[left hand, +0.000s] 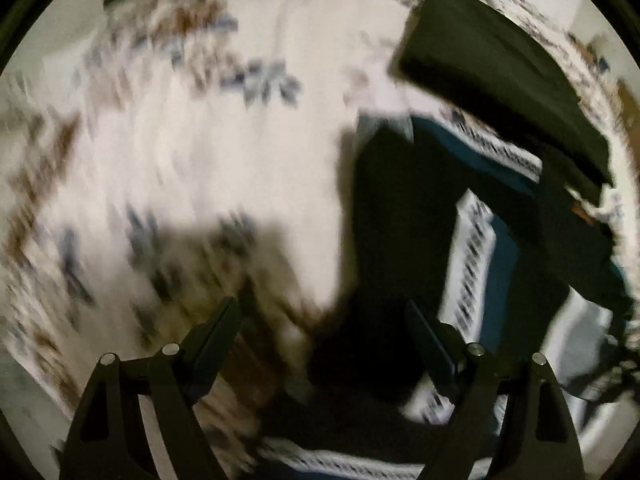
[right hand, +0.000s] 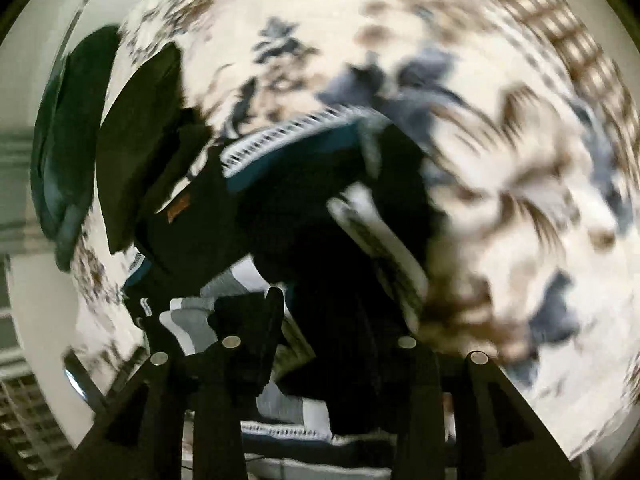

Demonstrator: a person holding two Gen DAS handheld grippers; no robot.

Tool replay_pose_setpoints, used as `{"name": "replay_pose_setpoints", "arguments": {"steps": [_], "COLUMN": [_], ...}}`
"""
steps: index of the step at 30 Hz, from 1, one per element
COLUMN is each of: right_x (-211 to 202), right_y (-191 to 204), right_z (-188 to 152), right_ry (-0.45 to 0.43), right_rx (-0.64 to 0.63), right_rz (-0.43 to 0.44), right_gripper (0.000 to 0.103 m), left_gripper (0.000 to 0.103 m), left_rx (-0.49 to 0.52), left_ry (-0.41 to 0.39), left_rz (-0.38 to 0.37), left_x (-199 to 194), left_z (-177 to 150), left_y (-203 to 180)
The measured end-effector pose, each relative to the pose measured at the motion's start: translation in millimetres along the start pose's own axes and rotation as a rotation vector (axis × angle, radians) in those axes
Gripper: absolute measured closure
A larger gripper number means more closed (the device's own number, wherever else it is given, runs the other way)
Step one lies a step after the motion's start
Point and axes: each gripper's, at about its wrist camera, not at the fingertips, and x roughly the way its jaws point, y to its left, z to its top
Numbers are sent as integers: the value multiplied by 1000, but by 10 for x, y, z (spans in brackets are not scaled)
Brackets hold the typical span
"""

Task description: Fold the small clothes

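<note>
Black cloth (right hand: 304, 208) lay heaped on the floral bedspread (left hand: 180, 152), beside a folded dark piece (left hand: 500, 80). Left gripper (left hand: 320, 328) hung open, empty; right gripper's (right hand: 340, 320) grip was unreadable. Risk: pinching two layers together.

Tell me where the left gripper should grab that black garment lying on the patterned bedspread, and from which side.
Judging through the blur, take the black garment by its bare left edge, where it meets the floral bedspread, coming down from above on the bedspread side. That edge lies clear; the right side is tangled with teal-and-white clothes. The left gripper already hangs open just short of it.
</note>
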Motion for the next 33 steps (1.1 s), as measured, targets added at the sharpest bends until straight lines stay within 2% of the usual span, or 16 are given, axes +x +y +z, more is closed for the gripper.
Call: {"name": "replay_pose_setpoints", "arguments": {"steps": [1,3,4,5,7,13,14,16,18,19,20,21,24,27,31,33], "right_x": [102,183,197,249,275,105,73,74,145,190,193,171,-56,-301,-491,-449], "right_y": [82,139,131,152,190,263,235,171,121,110,107,128,274,394,488,431], "right_z": [-43,-109,-138,-128,-171,-222,-219,-209,-200,-208,-224,-249,-327,-372,-359,-301], "right_ry": [0,-16,-20,-18,-15,-85,-92,-83,-54,-39,-41,-59,-172,-244,-304,-285], "right_rx": [1,4,3,-3,-19,-63,-57,-42,-31,-26,-24,-26,-72,-97,-142,-149], "right_rz": [-20,-67,-76,-80,-99,-218,-221,-212,-202,-197,-190,-198,-211,-174,-166,-196], "right_gripper": [64,64,64,64,64,64,63,53,52,55,79,95,98,98,98,98], "left_gripper": [25,47,65,77,89,93,93,94,94,94,94,94,94,95,95,95], "left_rx": [-16,-19,-16,-8,10,25,26,37,39,39,38,38,32,38,65,80], "left_ry": [4,26,33,32,-3,-109,-109,-114,-120,-122,-126,-129,-138,-143,-146,-136], "left_rz": [-22,-55,-70,-74,-60,-53,-59,-59,-60,-63,-65,-67,-77,-93,-97,-101], "left_x": [42,142,185,212,175,-52,-60,-86,-93,-102,-113,-132,-208,-268,-278,-207], "left_z": [-46,-115,-137,-156,-193,-333,-339,-331,-319,-325,-338,-332,-342,-353,-397,-434], "left_y": [10,-11,-35,-68,-111,-1,6,-19,-7,1,4,20,89,144,180,188]}}
